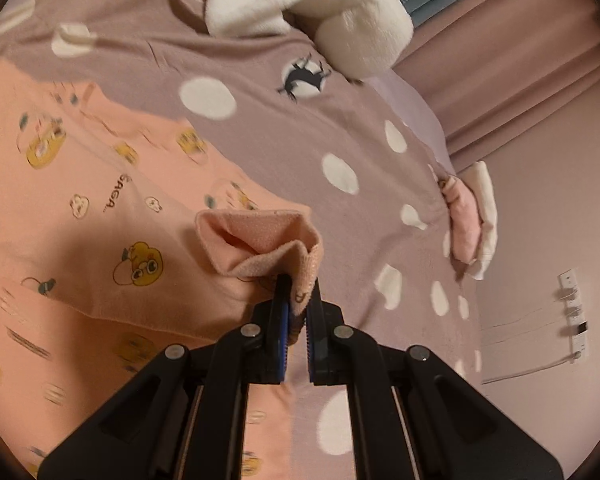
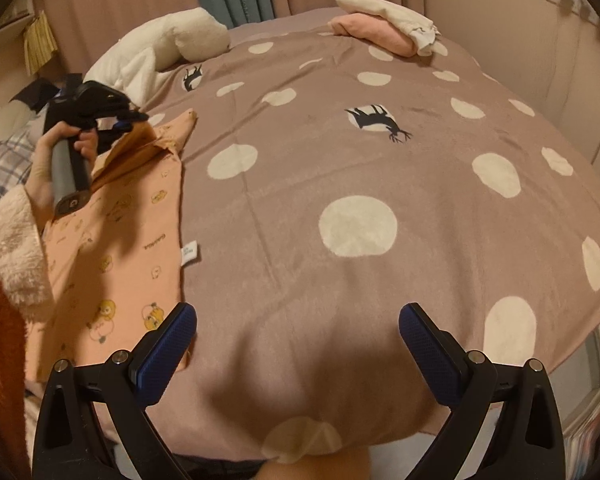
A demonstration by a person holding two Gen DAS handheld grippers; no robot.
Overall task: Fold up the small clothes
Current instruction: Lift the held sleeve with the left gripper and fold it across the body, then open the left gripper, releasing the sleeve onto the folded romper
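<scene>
My left wrist camera sits low and very close over the bed, looking forward along my left fingers (image 1: 286, 312) at the peach printed garment (image 1: 100, 208). It faces across the dotted blanket (image 1: 280, 152) toward the far edge of the bed, where the white plush (image 1: 340, 12) lies.

My right wrist camera is higher and further back, at the near edge of the bed. It looks forward between my right fingers (image 2: 180, 328) over almost the whole blanket (image 2: 340, 168).

Both views share the garment (image 2: 120, 232), the plush (image 2: 172, 40), the folded pink and white pile (image 1: 472, 220) (image 2: 384, 24) and the deer dot (image 1: 304, 78) (image 2: 192, 76). My left hand (image 2: 48, 160) shows in the right view.
</scene>
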